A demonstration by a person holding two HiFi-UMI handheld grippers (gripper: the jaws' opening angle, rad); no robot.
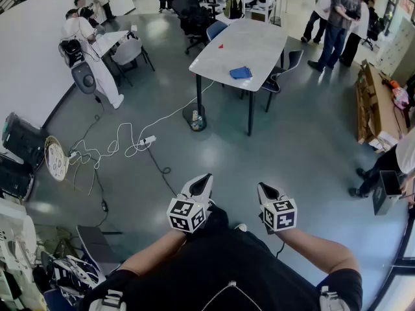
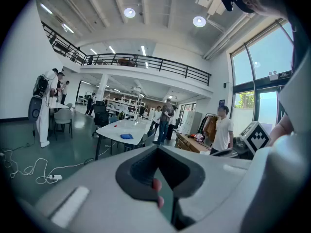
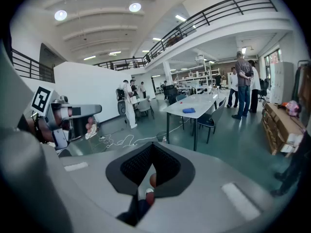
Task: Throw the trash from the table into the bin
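Observation:
Far ahead stands a white table [image 1: 249,41] with a blue crumpled item [image 1: 240,72] near its front end and a small red scrap [image 1: 220,45] further back. A round mesh bin [image 1: 194,119] sits on the floor by the table's front left leg. Both grippers are held close to my body, well short of the table. The left gripper [image 1: 203,180] is shut and empty, and so is the right gripper [image 1: 264,188]. The right gripper view shows the table [image 3: 194,103], the blue item [image 3: 188,110] and the bin [image 3: 161,137] beyond its shut tips [image 3: 152,145].
White cables and a power strip [image 1: 146,140] lie on the floor between me and the bin. Chairs [image 1: 280,76] stand round the table. A person in white [image 1: 87,41] stands at the left, others [image 1: 337,21] at the far right. A wooden crate row [image 1: 373,102] lines the right side.

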